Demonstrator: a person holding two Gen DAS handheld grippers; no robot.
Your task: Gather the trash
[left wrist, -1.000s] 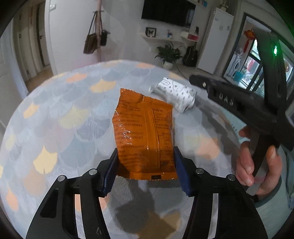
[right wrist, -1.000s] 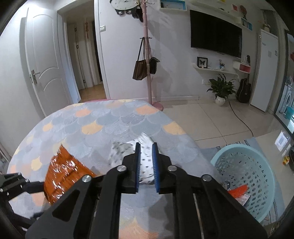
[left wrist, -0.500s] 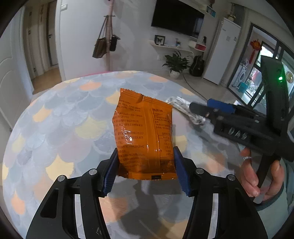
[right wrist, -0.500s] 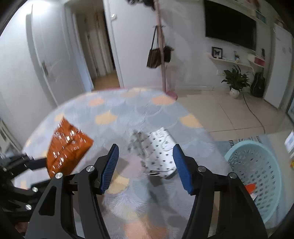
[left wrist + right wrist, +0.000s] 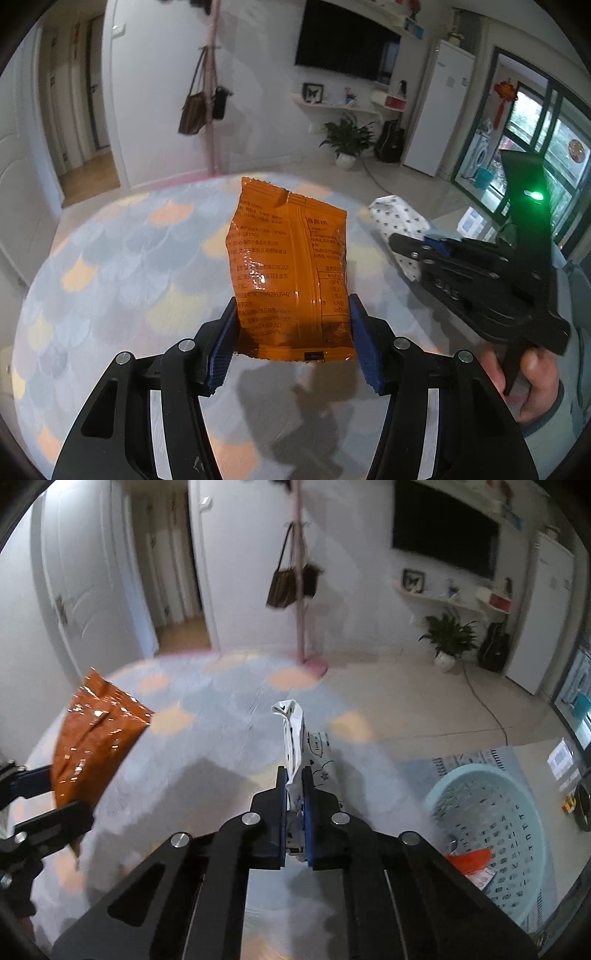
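Left gripper [image 5: 291, 347]: jaws set moderately apart, blue pads pressed on both lower edges of an orange snack packet [image 5: 290, 273], held upright above the table [image 5: 110, 266]. Right gripper [image 5: 295, 805]: jaws have just been closing and now stand nearly together, pinching a white patterned wrapper [image 5: 295, 734] that rises ahead of the pads. Beneath both lies a round table with a scale-patterned cloth. Lower right of the right gripper, a pale blue basket [image 5: 517, 805] stands on the floor holding an orange scrap [image 5: 469, 860].
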